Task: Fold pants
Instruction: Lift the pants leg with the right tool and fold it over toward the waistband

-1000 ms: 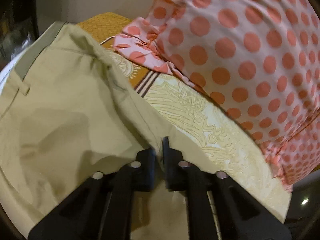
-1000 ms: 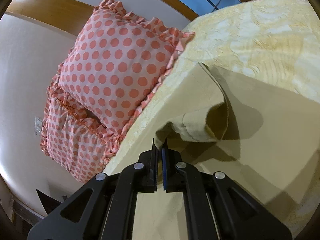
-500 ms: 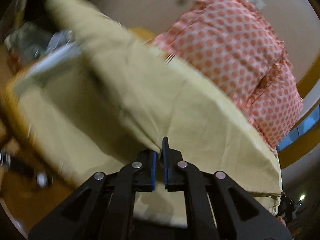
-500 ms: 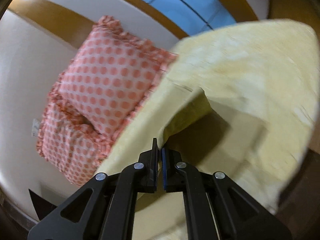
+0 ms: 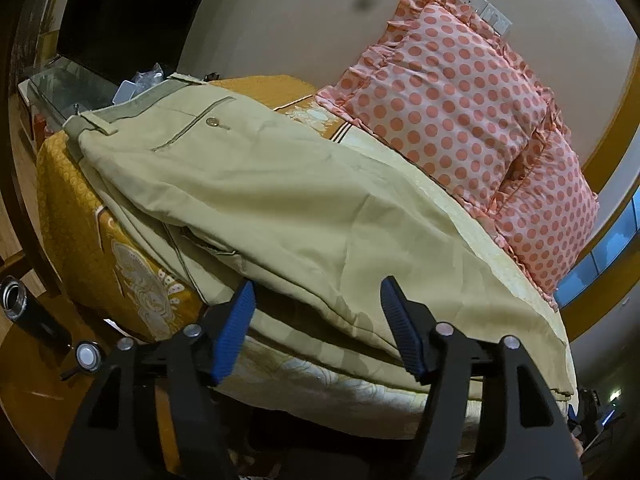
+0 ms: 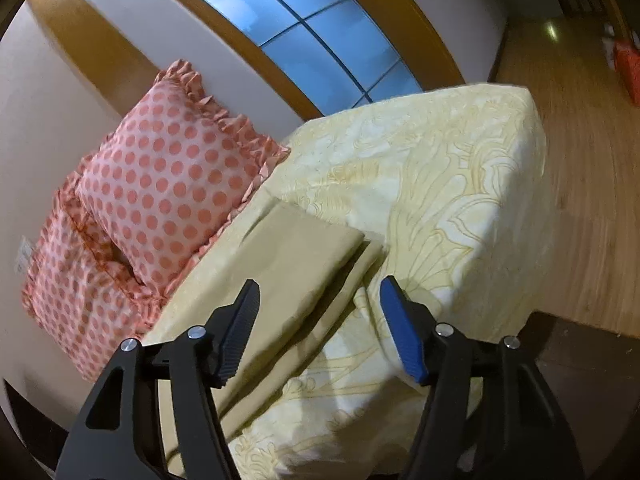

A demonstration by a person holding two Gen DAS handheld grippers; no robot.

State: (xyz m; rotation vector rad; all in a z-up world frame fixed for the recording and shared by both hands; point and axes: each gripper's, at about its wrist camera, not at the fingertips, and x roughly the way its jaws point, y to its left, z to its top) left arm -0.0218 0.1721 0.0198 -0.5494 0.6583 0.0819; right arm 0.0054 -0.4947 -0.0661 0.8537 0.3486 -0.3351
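The soft tan cotton pants [image 5: 280,200] lay folded lengthwise on the pale yellow flowery bedspread [image 6: 440,184]. The left gripper [image 5: 318,330] was wide open, holding nothing. The right gripper [image 6: 318,330] was too. The pink dotted frilly pillows [image 5: 460,92] sat at two o'clock from the pants.

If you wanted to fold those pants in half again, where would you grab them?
Probably at the leg cuffs, coming from the near edge of the bed. There the two legs lie stacked flat with hems almost aligned, so one pinch takes both layers. The waistband lies at the far end, ready to receive them.
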